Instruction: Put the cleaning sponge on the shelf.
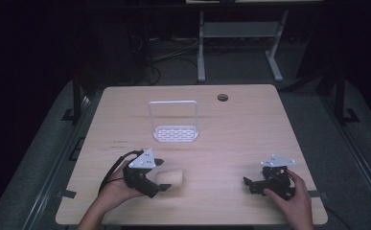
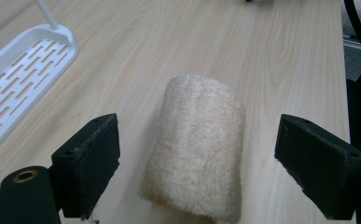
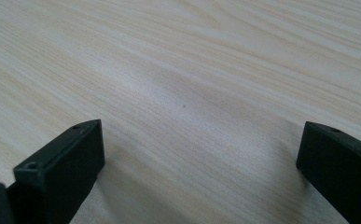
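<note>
Evidently the person's left hand (image 1: 118,189) has brought the left gripper (image 1: 160,175) up to a pale, rough-textured roll (image 1: 170,178), something like a loofah, lying on its side near the front of the counter (image 1: 231,129). In the left gripper view the fingers (image 2: 89,163) stand wide open on either side of the roll (image 2: 199,149), with bare wood showing between each pad and its flanks, so nothing is held yet. Straddling the roll across its width looks like the setup for a squeeze on its curved sides, which is probably why the gripper sits so low and level.

Behind it, well apart, a white slotted rack (image 1: 175,132) with a tall wire loop handle stands upright toward the middle of the counter; its perforated base also shows at the left edge of the left gripper view (image 2: 15,84). It may be where the roll belongs, though that is a guess.

Over at the right, the right gripper (image 1: 254,184) rests low on the counter in the right hand (image 1: 293,201), its fingers (image 3: 59,168) spread wide over bare wood, holding nothing, seemingly parked out of the way.
</note>
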### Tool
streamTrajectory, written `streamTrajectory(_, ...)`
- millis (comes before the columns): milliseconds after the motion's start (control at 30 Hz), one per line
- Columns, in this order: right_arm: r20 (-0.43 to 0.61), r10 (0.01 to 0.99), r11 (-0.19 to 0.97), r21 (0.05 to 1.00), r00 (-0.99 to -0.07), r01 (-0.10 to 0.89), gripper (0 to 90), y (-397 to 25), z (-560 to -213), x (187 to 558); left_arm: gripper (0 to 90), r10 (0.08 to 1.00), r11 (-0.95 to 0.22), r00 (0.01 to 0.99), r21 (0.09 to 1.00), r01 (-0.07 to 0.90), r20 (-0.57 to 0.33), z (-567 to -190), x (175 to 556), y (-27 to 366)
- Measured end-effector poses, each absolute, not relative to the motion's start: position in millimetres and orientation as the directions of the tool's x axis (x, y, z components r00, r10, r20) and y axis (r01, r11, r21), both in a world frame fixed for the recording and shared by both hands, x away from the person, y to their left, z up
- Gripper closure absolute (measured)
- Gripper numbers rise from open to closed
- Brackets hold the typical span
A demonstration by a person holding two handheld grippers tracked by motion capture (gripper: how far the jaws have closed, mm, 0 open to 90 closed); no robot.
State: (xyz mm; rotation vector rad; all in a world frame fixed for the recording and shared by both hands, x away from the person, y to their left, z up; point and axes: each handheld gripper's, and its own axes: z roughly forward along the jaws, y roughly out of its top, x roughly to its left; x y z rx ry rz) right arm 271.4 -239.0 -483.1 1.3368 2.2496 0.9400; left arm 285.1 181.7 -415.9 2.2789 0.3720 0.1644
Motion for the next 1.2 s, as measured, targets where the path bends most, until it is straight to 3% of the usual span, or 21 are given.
streamTrajectory(1200,0.029,0.872,0.331,0.699,-0.488,0.633,0.7,-239,-483,271,13.7,0.239,-0.752,0.971,0.633,0.181,0.007,-439,296,152)
